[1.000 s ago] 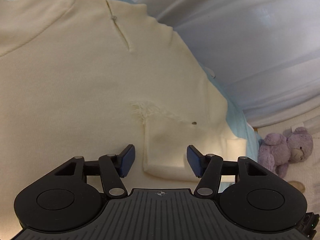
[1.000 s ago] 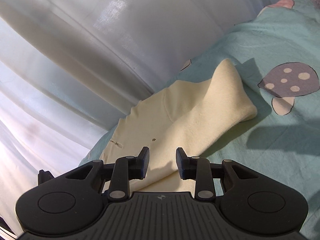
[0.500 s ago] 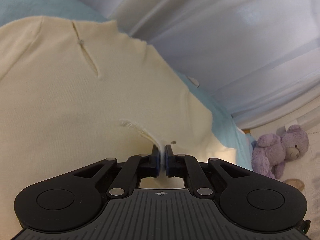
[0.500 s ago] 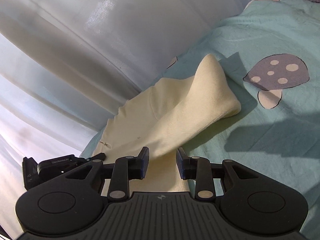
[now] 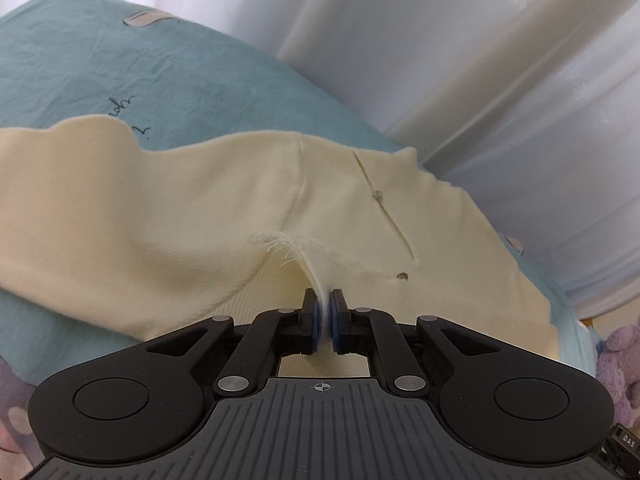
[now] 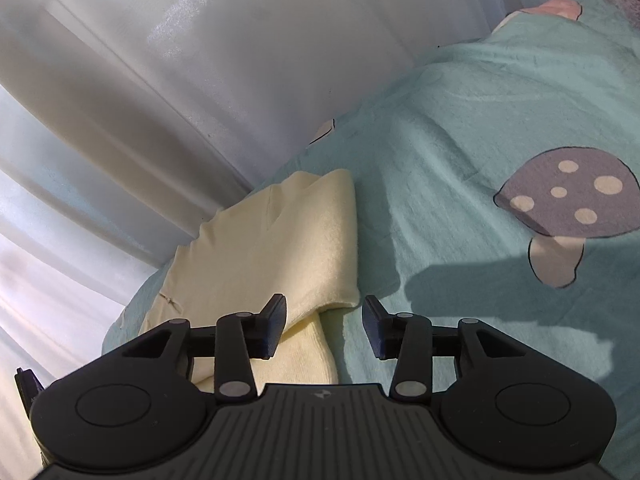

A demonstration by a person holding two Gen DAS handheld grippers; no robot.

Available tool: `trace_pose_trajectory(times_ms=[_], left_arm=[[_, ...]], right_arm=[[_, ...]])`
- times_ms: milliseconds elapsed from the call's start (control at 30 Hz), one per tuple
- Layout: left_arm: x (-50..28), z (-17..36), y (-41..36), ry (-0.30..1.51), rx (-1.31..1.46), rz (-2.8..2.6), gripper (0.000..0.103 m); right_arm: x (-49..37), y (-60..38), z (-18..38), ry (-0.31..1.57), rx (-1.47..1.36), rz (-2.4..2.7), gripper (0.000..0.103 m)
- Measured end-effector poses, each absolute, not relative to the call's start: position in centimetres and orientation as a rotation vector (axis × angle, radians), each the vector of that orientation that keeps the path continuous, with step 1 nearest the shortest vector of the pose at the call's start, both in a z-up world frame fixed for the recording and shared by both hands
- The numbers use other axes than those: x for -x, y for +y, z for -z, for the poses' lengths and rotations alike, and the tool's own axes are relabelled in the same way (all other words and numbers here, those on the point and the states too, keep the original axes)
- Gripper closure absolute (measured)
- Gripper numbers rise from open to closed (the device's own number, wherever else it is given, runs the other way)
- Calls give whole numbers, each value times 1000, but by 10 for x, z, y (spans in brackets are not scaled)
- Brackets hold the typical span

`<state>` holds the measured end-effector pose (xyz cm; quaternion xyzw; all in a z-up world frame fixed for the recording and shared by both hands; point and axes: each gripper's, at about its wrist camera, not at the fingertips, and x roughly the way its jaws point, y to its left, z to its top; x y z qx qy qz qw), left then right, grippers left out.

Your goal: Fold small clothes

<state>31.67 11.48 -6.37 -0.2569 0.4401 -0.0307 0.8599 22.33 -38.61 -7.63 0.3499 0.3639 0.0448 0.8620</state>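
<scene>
My left gripper (image 5: 324, 322) pinched tight, my right gripper (image 6: 324, 326) spread wide.

On the left, my two black fingers have drawn together until the blue pads (image 5: 316, 320) are nearly touching — only a thin fold of the cream garment (image 5: 160, 216) is caught between them, rising up out of the grip. The linkage arms fold inward toward the centre. On the right, my fingers stand well apart with the dark pads (image 6: 275, 326) facing each other across a broad gap — nothing between them, the left finger just over the cloth's edge.
</scene>
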Motion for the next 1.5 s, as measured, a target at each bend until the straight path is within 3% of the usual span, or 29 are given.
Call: trace_pose_trajectory(times_ms=[333,500,600,667,700,900,1133,1433,1500], left_arm=[[-319,27,102,724,398,103,96],[-328,33,108,748,365,59,96],[-328,44,108,779,342,38,96],[-327,48,109,788,341,29,96],[-327,47,108,787,338,21,96],[-322,38,101,704,278,-12,96],[-322,69,90,812,167,-44,96],[-280,39,91,680,219,-99,73],[-282,41,83,704,262,-40,60]], right_arm=[[-279,-374,82,822,-603,-86,57],[-287,-364,85,830,-565,-108,58],[-291,-355,83,830,-507,-114,67],[-292,-348,81,814,-459,-105,91],[-291,-345,78,796,-427,-98,94],[-288,-320,63,679,-175,-17,95],[-291,-320,65,718,-116,54,93],[-274,-274,52,672,-67,-156,93],[-279,-261,62,701,-46,-177,93]])
